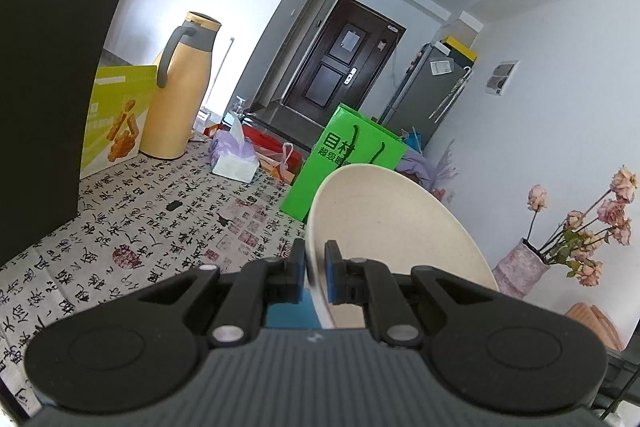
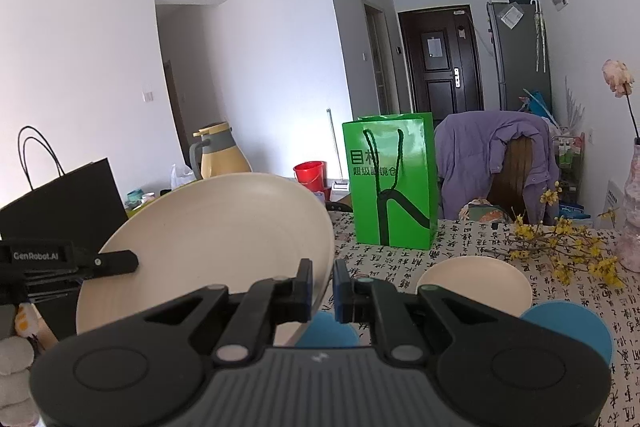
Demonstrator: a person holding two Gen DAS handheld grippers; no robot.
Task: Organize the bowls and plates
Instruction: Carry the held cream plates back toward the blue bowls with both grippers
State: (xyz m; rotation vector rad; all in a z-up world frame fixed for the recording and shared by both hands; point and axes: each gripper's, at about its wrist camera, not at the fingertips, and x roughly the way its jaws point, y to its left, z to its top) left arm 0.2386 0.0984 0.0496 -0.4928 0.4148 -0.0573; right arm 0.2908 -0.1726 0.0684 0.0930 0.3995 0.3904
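Cream plate [image 2: 208, 247] is held tilted above the calligraphy-print surface [image 1: 160, 219], both hand-held grippers, left [image 1: 314, 277] and right [image 2: 323, 287], clamped on opposite rims; "GenRobot.AI" marks the left

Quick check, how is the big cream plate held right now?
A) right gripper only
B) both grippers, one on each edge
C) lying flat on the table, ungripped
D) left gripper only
B: the right gripper is shut on one edge of the plate, and in the same view the left gripper clamps the opposite edge; the left wrist view confirms that grip.
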